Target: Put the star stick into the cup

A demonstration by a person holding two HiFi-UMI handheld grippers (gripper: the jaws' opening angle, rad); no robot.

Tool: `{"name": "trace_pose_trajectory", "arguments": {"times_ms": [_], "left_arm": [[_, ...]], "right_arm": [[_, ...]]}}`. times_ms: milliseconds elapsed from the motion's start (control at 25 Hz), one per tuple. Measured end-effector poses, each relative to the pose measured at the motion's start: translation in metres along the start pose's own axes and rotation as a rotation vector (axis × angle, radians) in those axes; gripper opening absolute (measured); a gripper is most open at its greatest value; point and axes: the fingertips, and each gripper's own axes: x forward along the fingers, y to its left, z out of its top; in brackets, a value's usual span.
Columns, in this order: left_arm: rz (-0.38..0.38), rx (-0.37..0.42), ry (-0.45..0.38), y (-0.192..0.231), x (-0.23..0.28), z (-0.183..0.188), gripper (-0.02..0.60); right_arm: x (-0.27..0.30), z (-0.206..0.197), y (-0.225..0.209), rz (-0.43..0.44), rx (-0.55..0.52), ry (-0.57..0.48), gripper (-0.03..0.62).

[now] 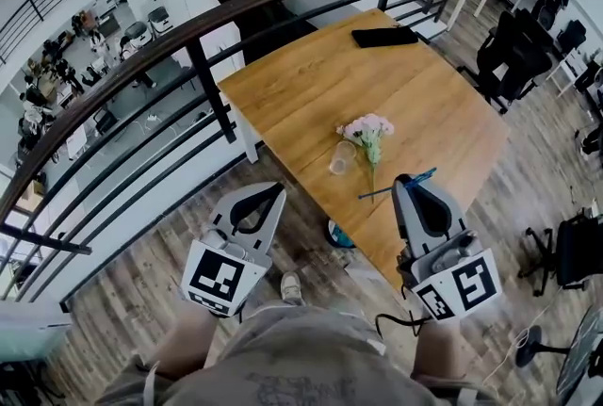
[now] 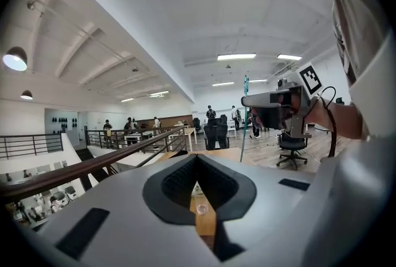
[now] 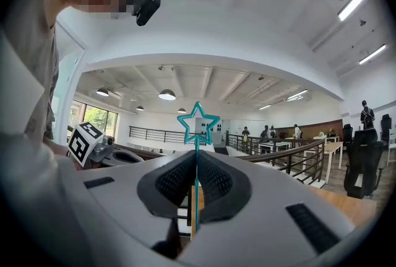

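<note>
Head view: the right gripper (image 1: pixel 406 180) is clamped on the star stick (image 1: pixel 382 191), which crosses its tips. The cup (image 1: pixel 341 157) stands empty on the table (image 1: pixel 443 112), ahead and to the left — flowers (image 1: pixel 367 128) lie just beside it.

Left gripper view: the left gripper (image 2: pixel 197 160) has its jaws together, holding nothing.

Right gripper view: the stick stands upright between the pads — star end on top.

A light wooden desk (image 1: pixel 311 84) stands beside a dark metal railing (image 1: pixel 188 27). 1 bunch of pink flowers (image 1: pixel 366 127) lies near the desk's middle, stems toward the near edge. A flat black device (image 1: pixel 384 37) lies by the far corner. Black office chairs (image 1: pixel 513 46) stand beyond the right edge, on plank flooring (image 1: pixel 141 300).
</note>
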Motion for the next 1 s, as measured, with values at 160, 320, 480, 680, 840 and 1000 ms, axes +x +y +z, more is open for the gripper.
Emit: {"name": "trace_pose_trajectory", "arguments": {"times_ms": [160,320,480,680,840,1000], "left_arm": [[0.009,-0.027,-0.001,0.002,0.009,0.001,0.015],[0.025,-0.032,0.009,0.005,0.019,0.002,0.015],[0.039,-0.027,0.018,0.004,0.028,0.004,0.015],[0.065,-0.021,0.020,0.011,0.040,0.008,0.015],[0.058,0.006,0.011,0.016,0.054,0.016,0.016],[0.049,0.024,0.002,0.024,0.073,0.026,0.015]], "right_arm": [[0.008,-0.004,-0.009,0.003,0.004,0.010,0.034],[0.017,-0.009,-0.022,0.023,0.008,0.023,0.034],[0.026,-0.011,-0.035,0.046,0.022,0.027,0.034],[0.042,-0.004,-0.048,0.063,0.004,0.009,0.034],[0.057,0.005,-0.058,0.082,0.000,-0.023,0.034],[0.079,0.009,-0.068,0.097,-0.022,-0.038,0.034]]}}
